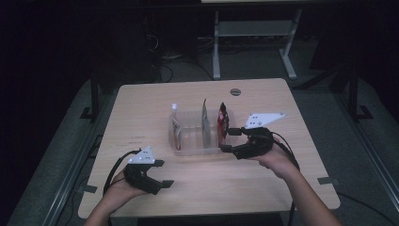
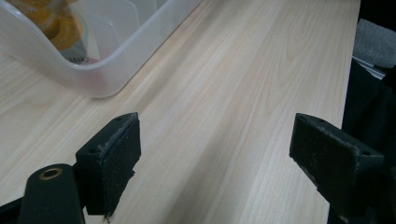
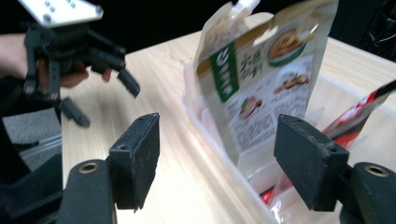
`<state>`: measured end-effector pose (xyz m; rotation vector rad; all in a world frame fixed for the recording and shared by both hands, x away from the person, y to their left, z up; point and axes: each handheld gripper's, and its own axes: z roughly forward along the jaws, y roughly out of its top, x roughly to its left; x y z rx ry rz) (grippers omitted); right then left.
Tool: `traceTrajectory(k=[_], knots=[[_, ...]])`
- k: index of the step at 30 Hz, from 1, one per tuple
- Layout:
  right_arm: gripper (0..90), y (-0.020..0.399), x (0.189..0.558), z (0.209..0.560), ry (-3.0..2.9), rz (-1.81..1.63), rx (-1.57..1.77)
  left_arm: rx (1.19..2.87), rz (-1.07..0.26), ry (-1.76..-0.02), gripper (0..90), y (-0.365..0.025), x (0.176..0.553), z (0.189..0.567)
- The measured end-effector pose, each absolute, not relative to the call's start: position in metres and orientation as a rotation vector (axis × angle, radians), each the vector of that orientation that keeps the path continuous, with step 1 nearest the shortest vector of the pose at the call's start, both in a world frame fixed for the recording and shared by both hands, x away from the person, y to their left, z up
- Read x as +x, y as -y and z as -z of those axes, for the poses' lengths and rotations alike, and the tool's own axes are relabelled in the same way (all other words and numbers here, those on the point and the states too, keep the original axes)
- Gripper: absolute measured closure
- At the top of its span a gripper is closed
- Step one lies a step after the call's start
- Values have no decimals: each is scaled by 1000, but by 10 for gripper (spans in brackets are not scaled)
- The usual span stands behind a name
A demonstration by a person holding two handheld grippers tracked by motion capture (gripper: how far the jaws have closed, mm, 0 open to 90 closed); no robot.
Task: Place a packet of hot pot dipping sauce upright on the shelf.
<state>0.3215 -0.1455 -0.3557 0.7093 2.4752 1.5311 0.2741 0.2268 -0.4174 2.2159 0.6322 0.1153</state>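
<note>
Pale wood tabletop (image 1: 263,183), clear plastic divided bin (image 1: 188,149) at its centre holding upright food pouches (image 3: 261,88), right gripper (image 1: 230,140) at the bin's right end, jaws wide, empty, left gripper (image 1: 162,173) near the front-left edge, jaws wide, empty

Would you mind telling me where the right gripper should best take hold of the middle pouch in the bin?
I'd grip the middle pouch by its top edge, coming from above. It stands upright on edge in the clear bin, its upper part above the rim and its lower part boxed in. It is thin and flat, so the open right gripper should probably close across its two faces.
</note>
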Motion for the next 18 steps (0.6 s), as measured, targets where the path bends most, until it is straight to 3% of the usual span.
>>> traceTrajectory(k=[18], knots=[[279, 197, 294, 399, -2504, -1382, 805, 2251, -127, -639, 160, -246, 259, 431]])
